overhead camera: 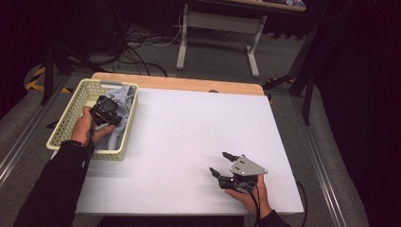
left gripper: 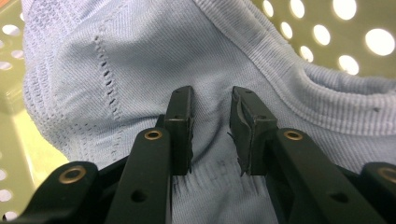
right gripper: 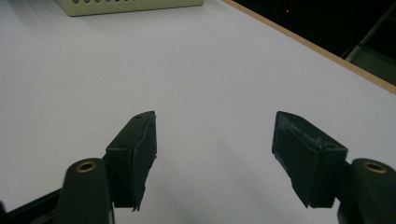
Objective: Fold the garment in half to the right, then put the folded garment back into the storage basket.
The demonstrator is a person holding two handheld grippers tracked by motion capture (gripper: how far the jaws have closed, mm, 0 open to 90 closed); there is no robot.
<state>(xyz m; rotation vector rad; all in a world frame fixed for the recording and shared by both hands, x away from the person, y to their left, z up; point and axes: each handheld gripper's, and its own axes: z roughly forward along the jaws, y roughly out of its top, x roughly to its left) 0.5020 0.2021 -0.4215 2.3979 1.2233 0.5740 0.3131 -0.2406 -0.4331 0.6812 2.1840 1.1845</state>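
Observation:
A light blue knitted cloth [overhead camera: 125, 100] lies bunched in a pale yellow-green perforated basket [overhead camera: 70, 115] at the table's left. My left gripper [overhead camera: 107, 111] reaches down into the basket onto the cloth. In the left gripper view its jaws stand a narrow gap apart, tips [left gripper: 211, 95] pushed into the cloth [left gripper: 140, 56], and a puckered fold rises between the pads without being clamped. My right gripper [overhead camera: 217, 162] hovers low over the white table top near the front right, open, with nothing between its fingers [right gripper: 215, 121].
The basket's holed wall [left gripper: 336, 28] stands close behind the cloth. The basket's side [right gripper: 126, 5] lies far across the white table [overhead camera: 189, 123] from the right gripper. The table's wooden far edge [overhead camera: 189, 84] borders a floor with cables and desk legs.

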